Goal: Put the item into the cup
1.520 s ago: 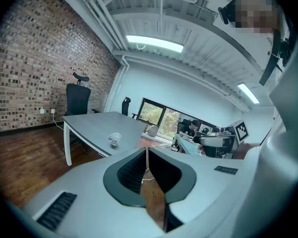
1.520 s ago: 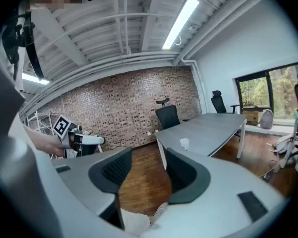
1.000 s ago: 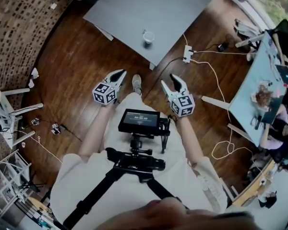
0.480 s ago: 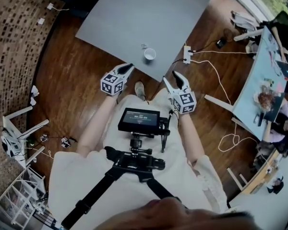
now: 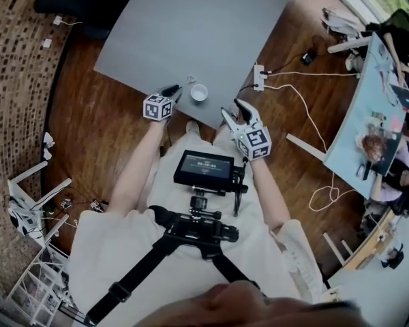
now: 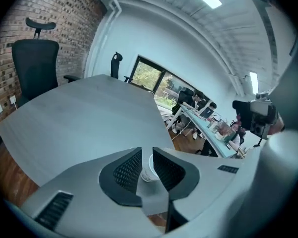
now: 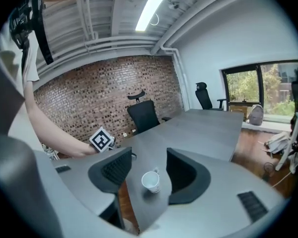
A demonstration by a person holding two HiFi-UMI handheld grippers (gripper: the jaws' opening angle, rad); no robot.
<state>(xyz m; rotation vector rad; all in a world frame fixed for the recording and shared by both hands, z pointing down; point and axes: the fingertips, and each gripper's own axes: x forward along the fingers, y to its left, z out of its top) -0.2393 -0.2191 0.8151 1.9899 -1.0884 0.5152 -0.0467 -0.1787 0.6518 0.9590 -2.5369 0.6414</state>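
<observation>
A white paper cup [image 5: 199, 92] stands upright near the front corner of the grey table [image 5: 191, 26]. A small pale item [image 5: 191, 79] lies on the table just behind it. My left gripper [image 5: 172, 89] hovers at the table edge just left of the cup. Its jaws are opening, a narrow gap shows between them, and nothing is in it. The cup [image 6: 148, 170] shows beyond that gap. My right gripper [image 5: 232, 107] is open and empty off the table corner, right of the cup. Through its wide jaws [image 7: 149, 155] I see the cup [image 7: 150, 181] and the item [image 7: 155, 171].
A power strip [image 5: 259, 78] with white cables lies on the wooden floor right of the table. Black office chairs [image 7: 143, 115] stand by the brick wall. A long desk [image 5: 368, 107] with people is at far right. A camera rig monitor [image 5: 204, 171] sits on the chest.
The person has stepped toward the table. Both grippers have moved forward to the table's front corner, the left one closing in beside the cup.
</observation>
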